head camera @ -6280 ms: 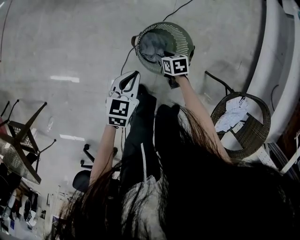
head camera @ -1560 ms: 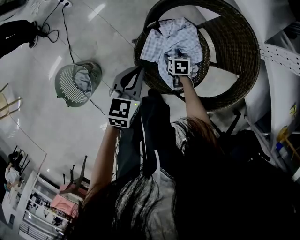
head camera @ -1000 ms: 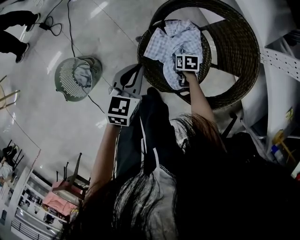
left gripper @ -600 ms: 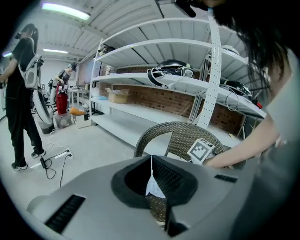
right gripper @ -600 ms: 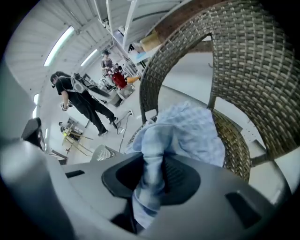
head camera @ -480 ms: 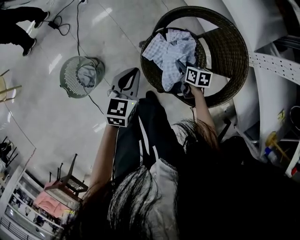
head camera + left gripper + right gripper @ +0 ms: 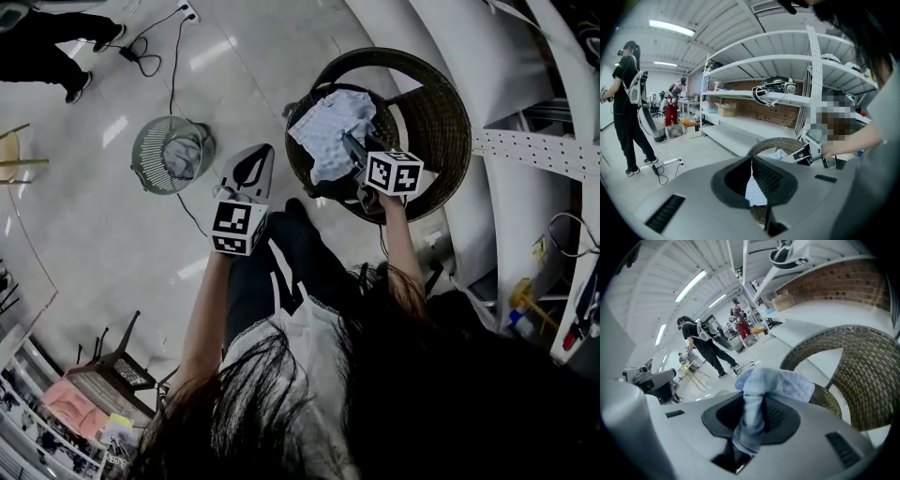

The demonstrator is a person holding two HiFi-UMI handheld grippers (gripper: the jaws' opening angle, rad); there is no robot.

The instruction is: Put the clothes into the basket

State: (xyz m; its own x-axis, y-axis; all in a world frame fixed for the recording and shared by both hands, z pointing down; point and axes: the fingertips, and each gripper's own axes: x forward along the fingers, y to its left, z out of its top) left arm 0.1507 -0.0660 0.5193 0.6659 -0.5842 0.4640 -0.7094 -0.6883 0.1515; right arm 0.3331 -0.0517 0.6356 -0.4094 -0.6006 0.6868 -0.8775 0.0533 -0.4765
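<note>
A light blue checked shirt (image 7: 328, 127) hangs bunched over the brown wicker basket (image 7: 441, 122), lifted above its rim. My right gripper (image 7: 350, 142) is shut on a twisted fold of it; in the right gripper view the cloth (image 7: 783, 383) runs down between the pads of that gripper (image 7: 752, 404). A green slatted basket (image 7: 145, 159) stands on the floor to the left with a grey garment (image 7: 180, 155) inside. My left gripper (image 7: 263, 153) hovers between the two baskets, shut and empty; past its closed tips (image 7: 751, 161) a strip of shirt and wicker shows.
White metal shelving (image 7: 525, 141) runs along the right, close behind the wicker basket. A person in black (image 7: 56, 47) stands at the top left by floor cables (image 7: 155, 52). A chair (image 7: 103, 361) sits at the lower left. Dark trousers (image 7: 281, 272) are below the grippers.
My right gripper has risen out of the wicker basket, pulling the blue shirt up with it. The left gripper has also lifted. Both baskets look smaller and farther below.
</note>
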